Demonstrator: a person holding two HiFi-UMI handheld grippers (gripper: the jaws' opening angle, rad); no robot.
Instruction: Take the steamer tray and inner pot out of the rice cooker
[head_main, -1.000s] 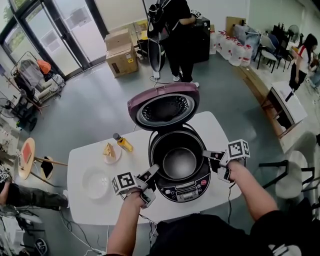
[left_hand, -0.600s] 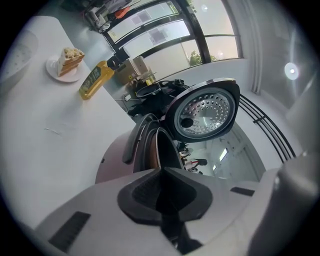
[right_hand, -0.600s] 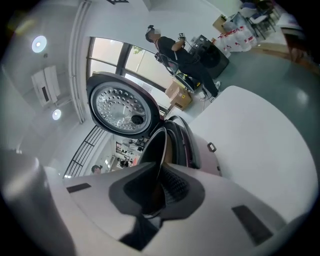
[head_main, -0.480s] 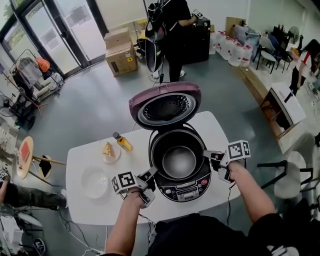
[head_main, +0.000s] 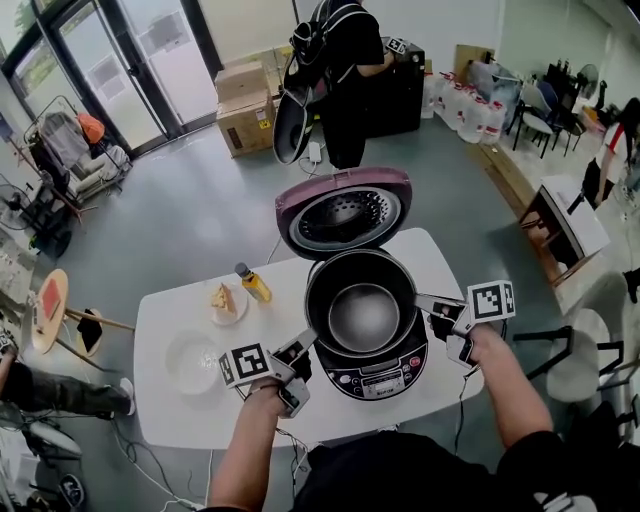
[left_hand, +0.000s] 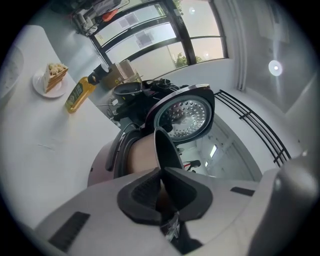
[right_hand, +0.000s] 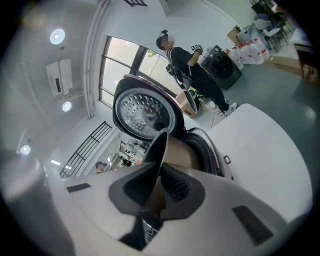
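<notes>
Left gripper (head_main: 312, 341) — your fingers pinched the inner pot (head_main: 363, 314) at its left rim | right gripper (head_main: 421, 300) — pinched the opposite rim | pot hung partly out of the open rice cooker (head_main: 377, 381) on the table (head_main: 185, 412).

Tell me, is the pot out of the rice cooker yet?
Nearly. The lid is open and no steamer tray sits in the inner pot. Both the left tool and right tool clamp its rim, its side showing above the rice cooker. To do: lift it clear onto the table.
</notes>
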